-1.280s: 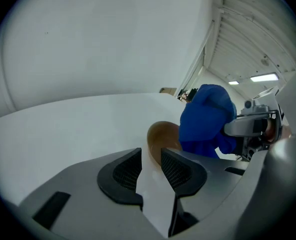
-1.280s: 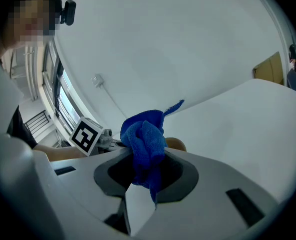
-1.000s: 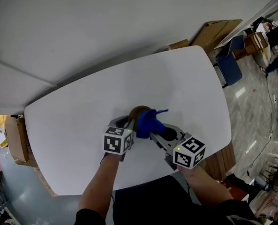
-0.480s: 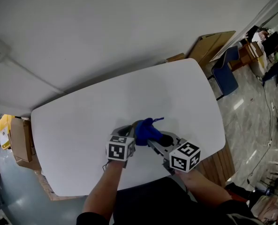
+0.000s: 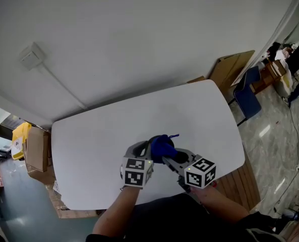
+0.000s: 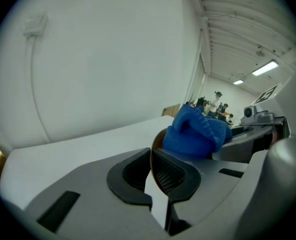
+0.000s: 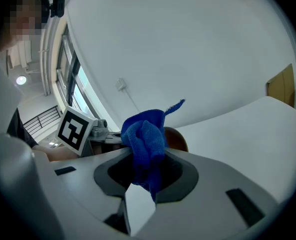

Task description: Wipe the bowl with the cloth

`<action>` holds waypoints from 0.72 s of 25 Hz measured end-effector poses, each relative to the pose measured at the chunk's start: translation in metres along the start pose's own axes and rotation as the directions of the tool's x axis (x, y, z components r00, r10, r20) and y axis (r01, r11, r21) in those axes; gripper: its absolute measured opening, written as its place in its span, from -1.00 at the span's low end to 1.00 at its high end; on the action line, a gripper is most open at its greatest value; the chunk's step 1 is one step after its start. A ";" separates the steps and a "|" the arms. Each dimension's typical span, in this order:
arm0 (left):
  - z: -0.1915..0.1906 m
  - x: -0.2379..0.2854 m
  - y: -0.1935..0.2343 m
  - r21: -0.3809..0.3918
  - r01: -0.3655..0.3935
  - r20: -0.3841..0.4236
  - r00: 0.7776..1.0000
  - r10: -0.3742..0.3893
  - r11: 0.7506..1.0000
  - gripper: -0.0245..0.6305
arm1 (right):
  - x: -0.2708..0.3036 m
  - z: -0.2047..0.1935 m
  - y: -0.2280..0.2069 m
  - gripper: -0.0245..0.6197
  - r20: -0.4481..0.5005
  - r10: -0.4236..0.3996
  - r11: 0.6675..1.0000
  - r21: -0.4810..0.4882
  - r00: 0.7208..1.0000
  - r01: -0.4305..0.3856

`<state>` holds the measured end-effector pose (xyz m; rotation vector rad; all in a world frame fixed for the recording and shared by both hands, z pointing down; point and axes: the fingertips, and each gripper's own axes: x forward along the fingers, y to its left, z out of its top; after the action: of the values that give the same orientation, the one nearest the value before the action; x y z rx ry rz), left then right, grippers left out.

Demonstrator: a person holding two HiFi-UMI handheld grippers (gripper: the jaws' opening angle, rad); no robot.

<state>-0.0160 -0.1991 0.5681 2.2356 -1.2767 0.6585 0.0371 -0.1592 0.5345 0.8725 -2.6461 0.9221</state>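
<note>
Left hand-held gripper (image 6: 151, 158) just closed on thin-rimmed brown bowl (image 7: 177, 139), right hand-held gripper (image 7: 147, 160) pinching cloth (image 7: 145, 133) — bunched blue knit.

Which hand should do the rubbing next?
Right. The right hand-held gripper is shut on the blue cloth, close by the brown bowl. The left hand-held gripper is pinching the bowl's rim to hold it.

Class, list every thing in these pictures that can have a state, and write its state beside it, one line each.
Bowl: brown, gripped by its rim.
Cloth: blue, bunched up, clamped, close to the bowl; contact unclear.
Left claw: shut on the bowl's rim; its jaws have just been closing.
Right claw: shut on the cloth.
</note>
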 end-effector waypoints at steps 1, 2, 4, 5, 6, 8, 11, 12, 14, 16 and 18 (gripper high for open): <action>0.004 -0.007 -0.003 0.011 -0.008 0.017 1.000 0.008 1.000 -0.85 | 0.000 0.002 0.005 -0.68 0.003 0.001 1.000 -0.005 1.000 -0.001; 0.007 -0.014 -0.006 0.019 -0.015 0.035 0.999 0.015 1.000 -0.85 | 0.000 0.003 0.009 -0.68 0.005 -0.001 1.000 -0.010 1.000 0.001; 0.012 -0.026 -0.011 0.028 -0.031 0.071 0.997 0.029 0.999 -0.85 | 0.001 0.005 0.017 -0.68 0.006 -0.012 1.000 -0.018 1.000 0.012; 0.014 -0.032 -0.012 0.026 -0.038 0.088 0.995 0.035 0.999 -0.85 | 0.002 0.006 0.020 -0.68 0.007 -0.017 1.000 -0.020 1.000 0.017; 0.015 -0.037 -0.013 0.022 -0.043 0.104 0.994 0.041 0.999 -0.86 | 0.002 0.007 0.024 -0.68 0.008 -0.022 0.999 -0.023 1.000 0.022; 0.019 -0.046 -0.016 0.016 -0.050 0.129 0.990 0.048 0.999 -0.86 | 0.002 0.009 0.030 -0.68 0.009 -0.032 0.999 -0.034 0.999 0.032; 0.025 -0.056 -0.019 0.017 -0.053 0.156 0.986 0.050 0.998 -0.86 | 0.004 0.008 0.036 -0.68 -0.002 -0.046 0.997 -0.061 0.999 0.046; 0.027 -0.059 -0.020 0.017 -0.054 0.166 0.985 0.051 0.998 -0.86 | 0.005 0.007 0.039 -0.68 -0.010 -0.049 0.996 -0.074 0.999 0.048; 0.032 -0.065 -0.019 0.018 -0.058 0.189 0.981 0.054 0.998 -0.85 | 0.007 0.004 0.044 -0.68 -0.030 -0.055 0.993 -0.109 0.998 0.051; 0.038 -0.072 -0.018 0.020 -0.064 0.213 0.975 0.059 0.998 -0.85 | 0.007 0.000 0.050 -0.68 -0.049 -0.063 0.987 -0.149 0.997 0.055; 0.042 -0.078 -0.015 0.012 -0.069 0.236 0.970 0.064 0.998 -0.85 | 0.006 -0.001 0.053 -0.68 -0.050 -0.074 0.982 -0.179 0.996 0.063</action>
<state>-0.0305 -0.1674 0.4847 2.3512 -1.4692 0.4407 0.0010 -0.1276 0.5109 0.8744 -2.5840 0.6718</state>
